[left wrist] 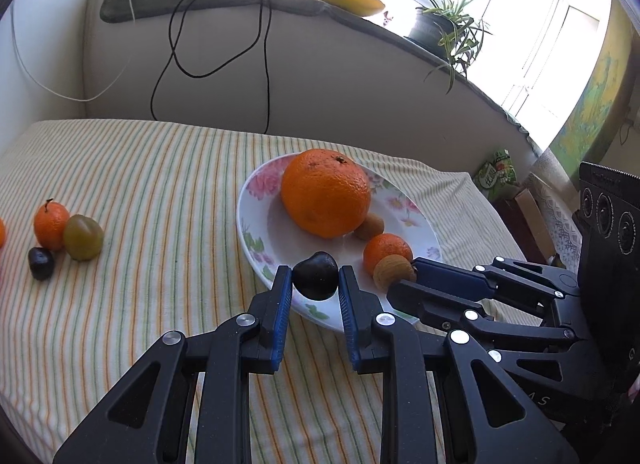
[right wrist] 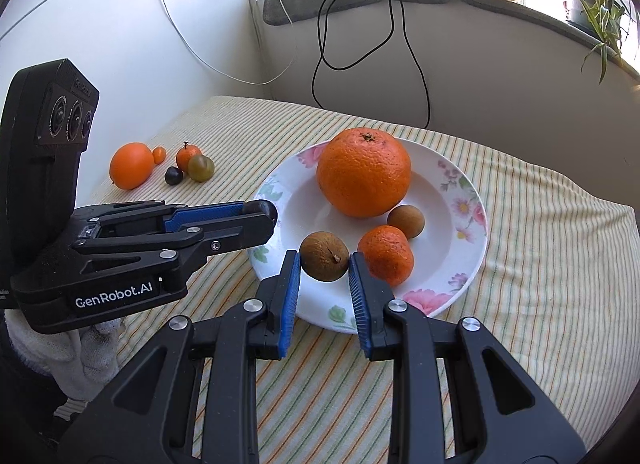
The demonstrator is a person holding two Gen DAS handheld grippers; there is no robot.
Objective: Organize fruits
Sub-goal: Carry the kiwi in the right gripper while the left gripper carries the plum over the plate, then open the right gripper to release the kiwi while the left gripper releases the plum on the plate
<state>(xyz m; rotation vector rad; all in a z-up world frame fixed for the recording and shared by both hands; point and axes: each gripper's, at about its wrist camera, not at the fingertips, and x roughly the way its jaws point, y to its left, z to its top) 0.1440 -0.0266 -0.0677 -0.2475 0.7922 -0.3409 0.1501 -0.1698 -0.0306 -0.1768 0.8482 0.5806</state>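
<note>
left tongs (left wrist: 315,278): pinching a dark plum (left wrist: 316,275) over the near rim of the flowery plate (left wrist: 256,199), pads touching both sides

right tongs (right wrist: 325,262): pinching a brown longan (right wrist: 324,256), sitting just inside the plate's near edge

big orange (right wrist: 363,171): lying on the plate straight ahead of both tongs

mandarin (right wrist: 386,256): touching the right tongs' right pad

loose fruit (right wrist: 160,165): sitting on the striped cloth (left wrist: 140,183), well off to the left of the left tongs
</note>
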